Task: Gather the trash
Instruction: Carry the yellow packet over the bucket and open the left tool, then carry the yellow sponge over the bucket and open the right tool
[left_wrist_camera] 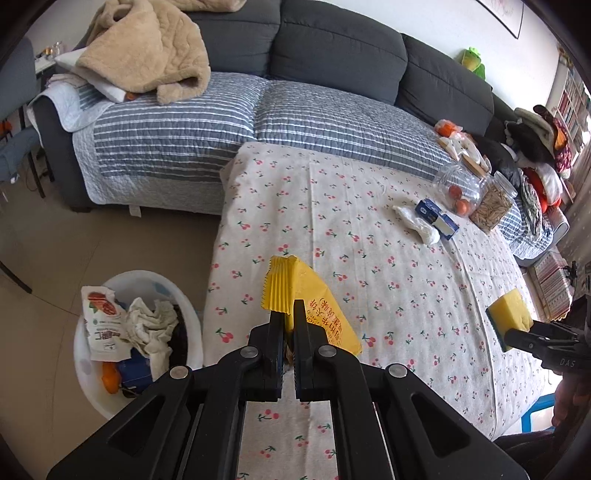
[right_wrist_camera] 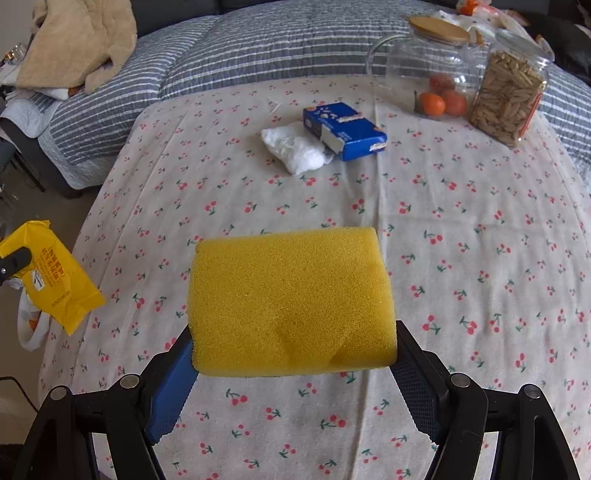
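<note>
Porous, rough yellow foam on the sponge (right_wrist_camera: 291,299). Glossy crinkled yellow film on the wrapper (left_wrist_camera: 306,295). Matt printed cherry cloth (right_wrist_camera: 461,229) over the bench. Clear, shiny jars (right_wrist_camera: 509,85), one with a wooden lid (right_wrist_camera: 439,29). Matt black plastic on the left gripper (left_wrist_camera: 290,317).

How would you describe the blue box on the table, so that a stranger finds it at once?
Look at the table with the cherry-print cloth, toward its far side near the two glass jars. The blue box lies flat there, touching a crumpled white wad on its left. It is the only blue, printed, rectangular thing on the cloth; its neighbours are clear glass or plain white.
</note>
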{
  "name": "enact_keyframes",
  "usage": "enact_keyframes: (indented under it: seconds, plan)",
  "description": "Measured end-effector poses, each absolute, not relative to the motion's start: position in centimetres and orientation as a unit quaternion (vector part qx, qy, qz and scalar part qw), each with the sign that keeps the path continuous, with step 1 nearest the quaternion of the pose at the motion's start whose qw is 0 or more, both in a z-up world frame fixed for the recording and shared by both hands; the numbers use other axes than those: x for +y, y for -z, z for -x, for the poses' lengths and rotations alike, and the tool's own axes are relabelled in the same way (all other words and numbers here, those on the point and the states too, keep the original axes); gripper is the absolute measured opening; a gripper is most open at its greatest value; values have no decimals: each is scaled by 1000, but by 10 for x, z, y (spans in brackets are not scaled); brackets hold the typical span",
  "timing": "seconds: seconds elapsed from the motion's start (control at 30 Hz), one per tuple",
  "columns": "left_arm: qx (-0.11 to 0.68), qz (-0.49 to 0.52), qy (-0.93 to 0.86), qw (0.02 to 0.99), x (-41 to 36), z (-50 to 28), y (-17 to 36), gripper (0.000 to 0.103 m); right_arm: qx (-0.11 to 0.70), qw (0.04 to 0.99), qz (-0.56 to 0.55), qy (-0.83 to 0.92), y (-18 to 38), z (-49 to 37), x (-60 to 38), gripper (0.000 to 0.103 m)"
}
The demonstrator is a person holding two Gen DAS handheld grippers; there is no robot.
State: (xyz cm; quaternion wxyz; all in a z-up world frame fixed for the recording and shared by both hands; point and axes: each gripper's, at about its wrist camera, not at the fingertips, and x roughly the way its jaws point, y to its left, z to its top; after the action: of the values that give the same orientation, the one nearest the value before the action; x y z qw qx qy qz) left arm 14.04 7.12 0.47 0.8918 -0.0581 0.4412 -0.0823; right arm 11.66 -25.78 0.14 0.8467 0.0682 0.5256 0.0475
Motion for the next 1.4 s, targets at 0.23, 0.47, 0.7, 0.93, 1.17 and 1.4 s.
enact_keyframes:
  seconds: [0.23,0.47,0.7,0.93,1.17,1.4]
  plan:
    - [419,84,34,904,131,-131,-15,4,522,848,-43,-82,0,-116,-211,83]
    - [409,112,-45,905,206,-128,-7,4,532,839,-43,-101,11,-126,-183,83]
    - [443,139,-65,883,256,-139,37,4,541,832,-34,-113,22,-136,-156,83]
    - [527,123,-48,839,263,-155,82,18,545,826,-27,-139,31,-146,-119,83]
    - [526,66,-73,845,258,-138,75,79,549,817,-24,-176,34,-158,-67,83]
    - [521,77,-118,842,279,-120,64,87,533,813,-1,-234,35,-170,12,84]
